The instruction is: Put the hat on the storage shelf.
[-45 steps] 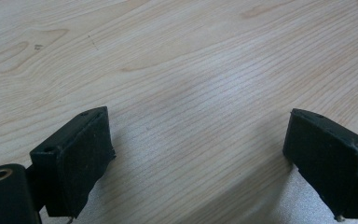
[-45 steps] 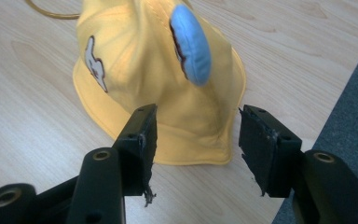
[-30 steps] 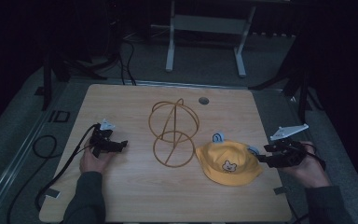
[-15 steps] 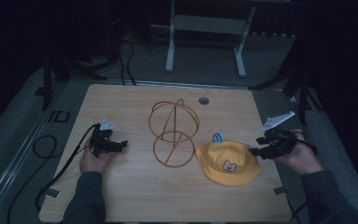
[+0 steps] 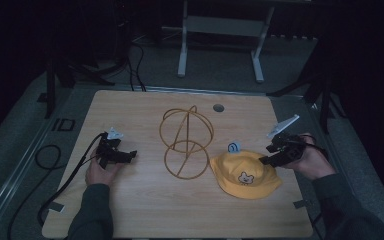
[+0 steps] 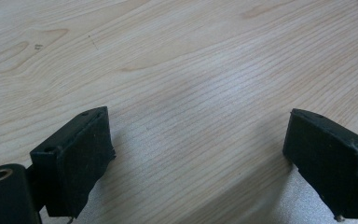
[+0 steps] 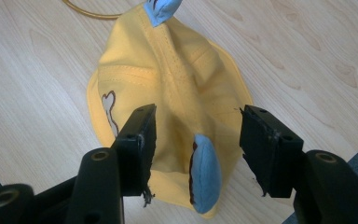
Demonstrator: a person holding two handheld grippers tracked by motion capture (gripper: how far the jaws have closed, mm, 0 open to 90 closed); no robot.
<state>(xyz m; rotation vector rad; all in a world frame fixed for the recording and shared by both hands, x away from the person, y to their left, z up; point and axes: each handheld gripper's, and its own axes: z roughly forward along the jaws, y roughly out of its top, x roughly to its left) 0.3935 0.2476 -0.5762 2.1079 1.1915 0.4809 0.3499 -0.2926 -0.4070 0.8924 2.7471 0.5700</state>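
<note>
On the table's (image 5: 130,210) right half lies the yellow hat (image 5: 245,174), flat, bear face toward the person, its two blue ears on a line running away from the right gripper (image 7: 196,135). That gripper's jaws are spread, straddling the near ear (image 7: 205,170). Just left of the hat stands a wire frame (image 5: 185,142); well beyond it, the left gripper (image 6: 196,140) rests spread over bare wood.

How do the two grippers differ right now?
The left gripper is over bare table, far from the yellow hat; the right gripper hovers right above that hat, its jaws straddling a blue ear. Both grippers are open, gripping nothing.
</note>
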